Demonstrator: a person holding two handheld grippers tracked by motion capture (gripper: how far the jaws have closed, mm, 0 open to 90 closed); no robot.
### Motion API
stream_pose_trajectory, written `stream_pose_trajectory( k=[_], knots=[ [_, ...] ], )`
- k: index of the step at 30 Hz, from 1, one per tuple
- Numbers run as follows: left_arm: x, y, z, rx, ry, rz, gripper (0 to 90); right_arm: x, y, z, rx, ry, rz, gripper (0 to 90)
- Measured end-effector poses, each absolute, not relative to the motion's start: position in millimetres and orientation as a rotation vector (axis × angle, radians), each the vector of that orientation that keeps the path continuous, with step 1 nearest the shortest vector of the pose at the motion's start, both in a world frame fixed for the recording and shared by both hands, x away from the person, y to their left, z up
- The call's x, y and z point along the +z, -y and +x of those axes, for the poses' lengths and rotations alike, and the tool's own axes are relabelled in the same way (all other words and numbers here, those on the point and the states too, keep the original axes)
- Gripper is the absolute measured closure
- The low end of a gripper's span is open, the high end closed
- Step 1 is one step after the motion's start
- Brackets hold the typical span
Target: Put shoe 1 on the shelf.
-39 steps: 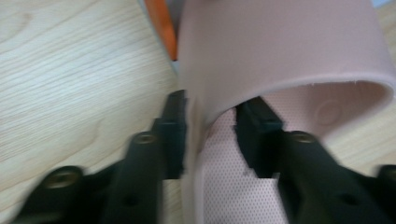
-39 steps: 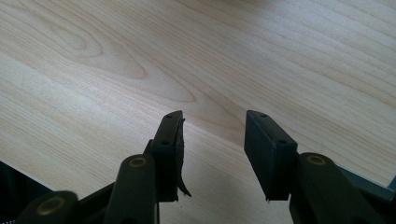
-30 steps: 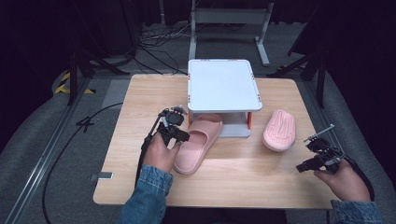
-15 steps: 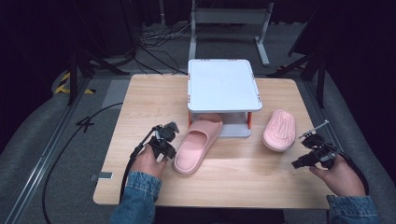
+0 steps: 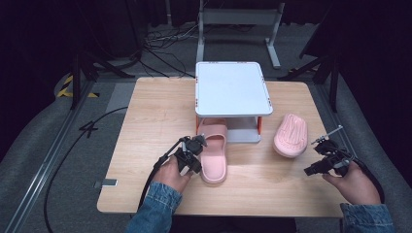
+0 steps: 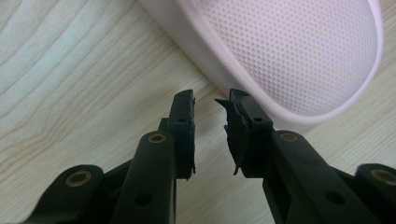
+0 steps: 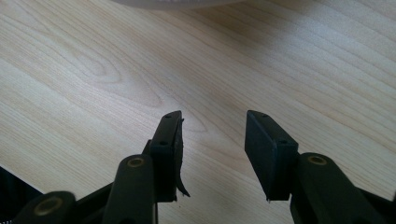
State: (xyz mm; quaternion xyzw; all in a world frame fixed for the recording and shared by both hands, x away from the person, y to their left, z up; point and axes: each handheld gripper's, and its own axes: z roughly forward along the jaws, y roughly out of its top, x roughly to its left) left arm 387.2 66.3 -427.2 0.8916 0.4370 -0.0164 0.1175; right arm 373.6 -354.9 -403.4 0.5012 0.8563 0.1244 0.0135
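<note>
The jaws of the left gripper (image 6: 210,135) have just been closing; a narrow gap remains, nothing between, beside the upright pink slipper (image 5: 214,158). The right gripper (image 7: 212,154) is open above the table (image 5: 145,121). An overturned slipper (image 5: 290,136) lies beside the white rack (image 5: 232,92).

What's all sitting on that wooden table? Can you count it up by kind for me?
Pink slippers: 2, one upright, one sole-up
White shelf rack: 1
Small grey tag at the table's edge: 1
Total: 4
</note>
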Motion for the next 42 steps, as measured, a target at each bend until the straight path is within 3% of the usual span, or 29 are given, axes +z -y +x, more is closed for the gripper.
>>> stream_pose_trajectory(
  k=[7,13,18,26,42],
  knots=[
    [-413.4,-67.1,376.8,-0.073,-1.267,2.607,70.0,-401.3,357.0,372.8,0.399,-2.663,1.563,57.0],
    [-408.6,-33.2,337.1,-0.127,-1.067,2.720,72.9,-401.3,358.5,372.8,0.400,-2.664,1.569,57.0],
    [-425.4,-12.3,328.4,-0.200,-0.988,2.781,72.7,-401.8,357.0,372.5,0.399,-2.667,1.562,57.0],
    [-437.2,-8.3,338.3,-0.097,-1.076,2.760,73.3,-403.8,359.4,371.4,0.393,-2.663,1.577,57.0],
    [-422.6,-10.3,368.6,0.033,-1.124,2.609,68.4,-407.1,374.1,355.8,0.380,-2.627,1.640,56.8]
  ],
)
